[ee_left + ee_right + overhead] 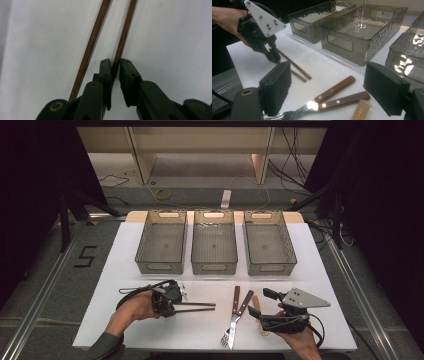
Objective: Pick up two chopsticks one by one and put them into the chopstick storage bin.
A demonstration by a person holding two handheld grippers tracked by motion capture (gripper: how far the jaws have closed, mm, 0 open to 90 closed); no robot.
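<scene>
Two chopsticks (110, 37) lie low left of centre in the high view; the left tool (115, 65) has nipped one, jaws nearly together. Lift it level so the second stays put; the right tool (327, 87) waits wide open, holding nothing.

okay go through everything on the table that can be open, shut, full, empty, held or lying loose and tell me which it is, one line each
Left gripper: shut on one chopstick.
Gripped chopstick: between the jaws, on the table.
Other chopstick: loose, beside the jaws.
Right gripper: open, holding nothing.
Left bin: empty.
Middle bin: empty.
Right bin: empty.
Knife: lying loose.
Fork: lying loose beside the knife.
</scene>
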